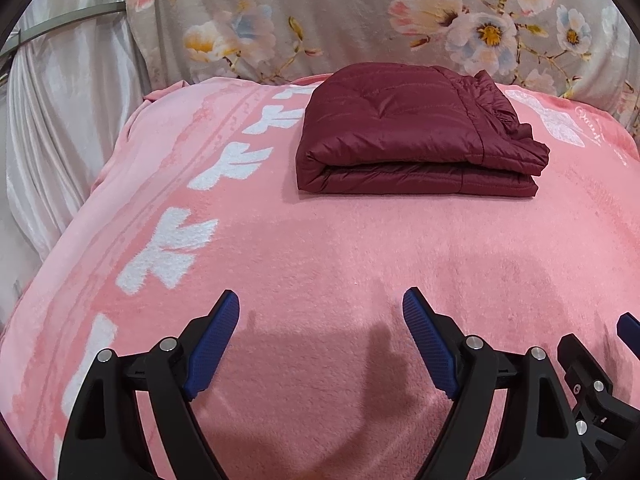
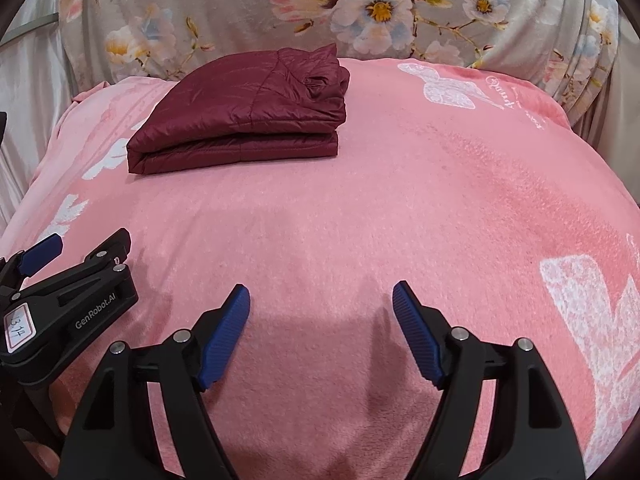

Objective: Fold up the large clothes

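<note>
A folded maroon quilted puffer jacket [image 1: 416, 136], likely light and slippery, lies at twelve o'clock on the pink fleece blanket [image 1: 320, 248]; both the left gripper [image 1: 320, 312] and the right gripper [image 2: 321, 304] hover with jaws open and empty, and its thick folded edge looks best to grasp.

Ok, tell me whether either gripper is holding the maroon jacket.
No, the folded maroon jacket lies alone; left gripper and right gripper are open and apart from it.

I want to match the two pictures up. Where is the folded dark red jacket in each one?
Left wrist view: the folded dark red jacket lies upper middle, a bit right of centre, on the pink blanket.
Right wrist view: the jacket lies upper left.
Shared landmark: the flowered cloth behind the blanket.
</note>
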A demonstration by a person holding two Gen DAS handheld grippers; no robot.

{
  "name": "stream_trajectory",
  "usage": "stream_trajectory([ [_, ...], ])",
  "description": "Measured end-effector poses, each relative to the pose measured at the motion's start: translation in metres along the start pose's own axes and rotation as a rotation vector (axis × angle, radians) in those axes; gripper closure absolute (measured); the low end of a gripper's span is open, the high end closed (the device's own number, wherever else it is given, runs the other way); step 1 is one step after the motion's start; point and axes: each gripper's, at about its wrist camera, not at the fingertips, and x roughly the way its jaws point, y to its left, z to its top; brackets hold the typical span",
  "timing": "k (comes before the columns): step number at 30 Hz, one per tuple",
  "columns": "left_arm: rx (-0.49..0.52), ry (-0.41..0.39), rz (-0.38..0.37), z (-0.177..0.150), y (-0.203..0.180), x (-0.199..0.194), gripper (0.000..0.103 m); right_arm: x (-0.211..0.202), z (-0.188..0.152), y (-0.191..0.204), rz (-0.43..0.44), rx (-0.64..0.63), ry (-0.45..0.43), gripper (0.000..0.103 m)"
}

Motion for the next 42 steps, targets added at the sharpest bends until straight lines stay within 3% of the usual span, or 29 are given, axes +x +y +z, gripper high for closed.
stream_trajectory([
  [42, 0.052, -0.023, 0.013, -0.001, -0.013, -0.009, 0.021, -0.003, 0.0, 0.003, -0.02, -0.024, -0.012, 0.032],
])
